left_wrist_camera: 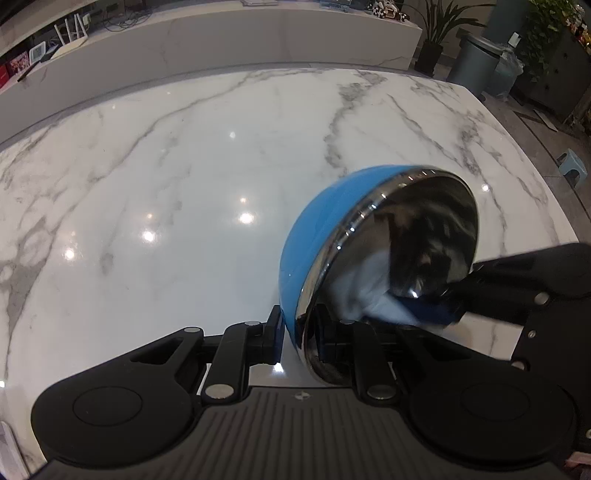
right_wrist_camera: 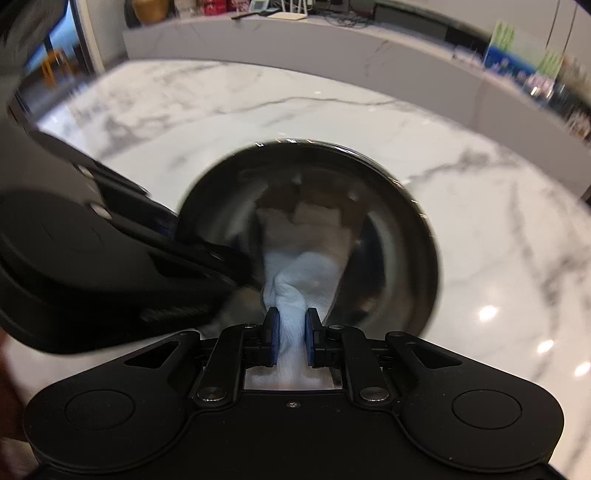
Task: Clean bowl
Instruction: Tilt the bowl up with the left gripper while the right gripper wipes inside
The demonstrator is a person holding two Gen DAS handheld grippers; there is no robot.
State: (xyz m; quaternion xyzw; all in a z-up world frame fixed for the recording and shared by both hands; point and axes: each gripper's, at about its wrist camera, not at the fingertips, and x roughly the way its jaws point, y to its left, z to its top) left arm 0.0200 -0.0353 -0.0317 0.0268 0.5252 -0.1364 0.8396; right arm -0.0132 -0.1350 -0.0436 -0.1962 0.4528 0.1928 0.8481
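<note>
A bowl [left_wrist_camera: 317, 236], blue outside and shiny steel inside, is tilted on its side above the marble table, its mouth turned to the right. My left gripper [left_wrist_camera: 299, 328] is shut on its near rim, one finger outside and one inside. In the right wrist view the bowl's steel inside [right_wrist_camera: 388, 229] faces the camera. My right gripper [right_wrist_camera: 291, 328] is shut on a twisted white cloth [right_wrist_camera: 295, 273] that reaches into the bowl and touches its inner wall. The right gripper [left_wrist_camera: 454, 295] enters the left wrist view from the right, with the cloth [left_wrist_camera: 384, 302] at its tip.
The white marble table [left_wrist_camera: 184, 184] spreads out beyond the bowl. A long marble counter [left_wrist_camera: 221, 37] runs behind it. A grey bin [left_wrist_camera: 476, 59] and potted plants [left_wrist_camera: 436, 33] stand on the floor at the far right, and a small blue stool [left_wrist_camera: 570, 162] beside the table's edge.
</note>
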